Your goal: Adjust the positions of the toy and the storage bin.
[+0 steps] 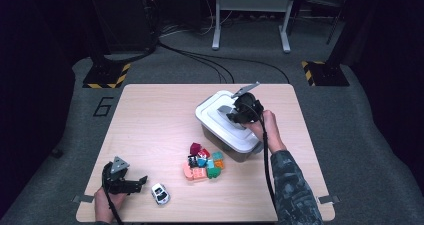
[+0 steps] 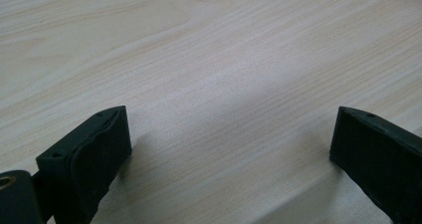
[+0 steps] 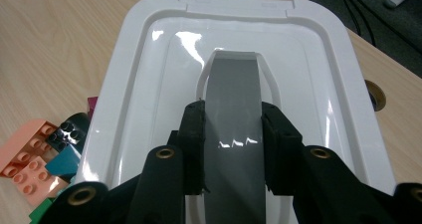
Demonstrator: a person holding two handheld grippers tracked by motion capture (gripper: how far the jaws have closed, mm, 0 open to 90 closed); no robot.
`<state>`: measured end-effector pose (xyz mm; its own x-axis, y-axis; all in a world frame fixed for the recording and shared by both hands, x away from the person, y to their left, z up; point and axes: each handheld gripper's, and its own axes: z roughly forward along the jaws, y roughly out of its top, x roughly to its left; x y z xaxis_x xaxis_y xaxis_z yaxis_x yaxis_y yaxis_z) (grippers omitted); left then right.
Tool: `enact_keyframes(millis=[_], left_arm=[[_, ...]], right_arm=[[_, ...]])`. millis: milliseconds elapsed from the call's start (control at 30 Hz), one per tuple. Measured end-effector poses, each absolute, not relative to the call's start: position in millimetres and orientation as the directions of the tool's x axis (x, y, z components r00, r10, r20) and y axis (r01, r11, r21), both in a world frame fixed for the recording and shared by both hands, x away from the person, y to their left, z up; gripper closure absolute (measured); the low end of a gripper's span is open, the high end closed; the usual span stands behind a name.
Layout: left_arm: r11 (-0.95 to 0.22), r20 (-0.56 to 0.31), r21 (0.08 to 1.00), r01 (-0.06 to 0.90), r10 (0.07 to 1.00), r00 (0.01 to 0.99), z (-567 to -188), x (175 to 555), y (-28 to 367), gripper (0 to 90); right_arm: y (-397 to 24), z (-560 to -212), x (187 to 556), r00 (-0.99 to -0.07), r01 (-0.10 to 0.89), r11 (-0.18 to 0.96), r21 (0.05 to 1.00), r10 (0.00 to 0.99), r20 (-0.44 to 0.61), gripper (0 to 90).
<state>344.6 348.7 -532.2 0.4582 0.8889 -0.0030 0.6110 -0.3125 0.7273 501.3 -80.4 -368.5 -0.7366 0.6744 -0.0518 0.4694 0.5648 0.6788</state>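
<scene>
A white lid with a grey handle covers a grey box at the table's middle right. My right gripper comes at it from above, with one black jaw on each side of the handle, shut on it. This right gripper is held by a hand in a camouflage sleeve. At the table's front left corner my left gripper rests low with its jaws wide apart. Bare wood lies between the left gripper jaws.
A pile of several coloured toy bricks lies just in front of the box, and the bricks also lie left of the lid. A small white toy car sits right of the left gripper. The wooden table stands on grey carpet with cables behind it.
</scene>
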Motion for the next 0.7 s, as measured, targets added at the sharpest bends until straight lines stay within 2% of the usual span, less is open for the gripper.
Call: enact_keyframes(millis=[700], left_arm=[[-0.322, 0.005, 0.726, 0.608, 0.886, 0.464, -531.9, 344.9, 349.3, 2.6]], right_arm=[[-66.1, -367.0, 506.8, -0.739, 0.467, 0.582, 0.666, 0.671, -0.067, 67.2]])
